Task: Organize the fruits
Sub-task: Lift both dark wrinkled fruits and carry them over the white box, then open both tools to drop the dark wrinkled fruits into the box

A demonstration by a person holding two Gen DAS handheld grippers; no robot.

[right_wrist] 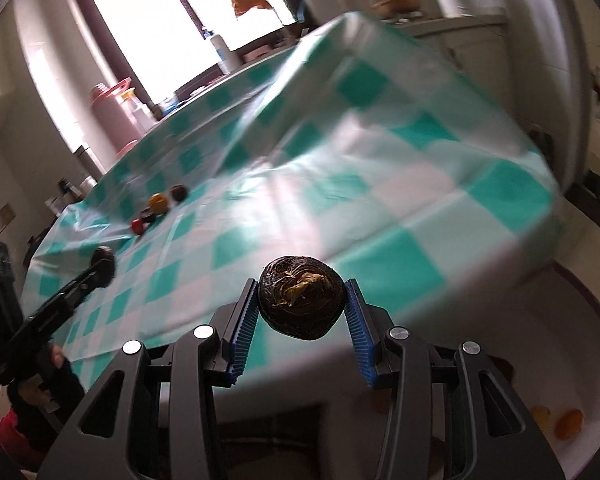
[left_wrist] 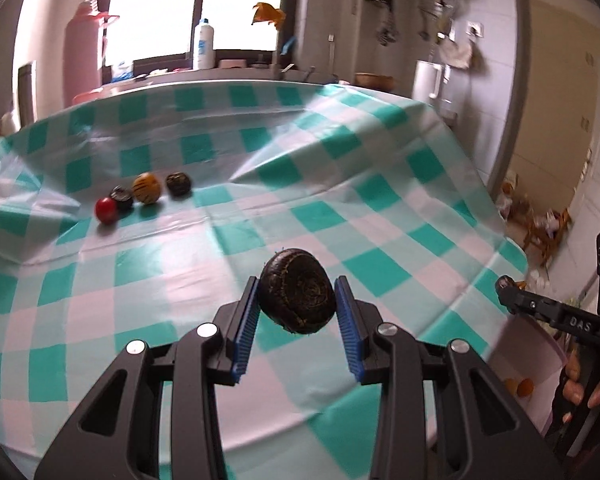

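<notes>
Pinching a dark round fruit (left_wrist: pixel 297 291) between blue pads (left_wrist: pixel 247 330), the left gripper (left_wrist: pixel 296 300) hangs above the checked cloth (left_wrist: pixel 380 216). The right gripper (right_wrist: pixel 302 304) likewise clamps a dark fruit with a yellowish crown (right_wrist: pixel 301 297), held past the cloth's near edge. Far back on the cloth, four fruits (left_wrist: pixel 142 196) lie in a row: red, dark, orange, dark.

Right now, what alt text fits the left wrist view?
The left gripper grips a dark round fruit above a teal-checked tablecloth. Four small fruits sit in a row at far left.
</notes>
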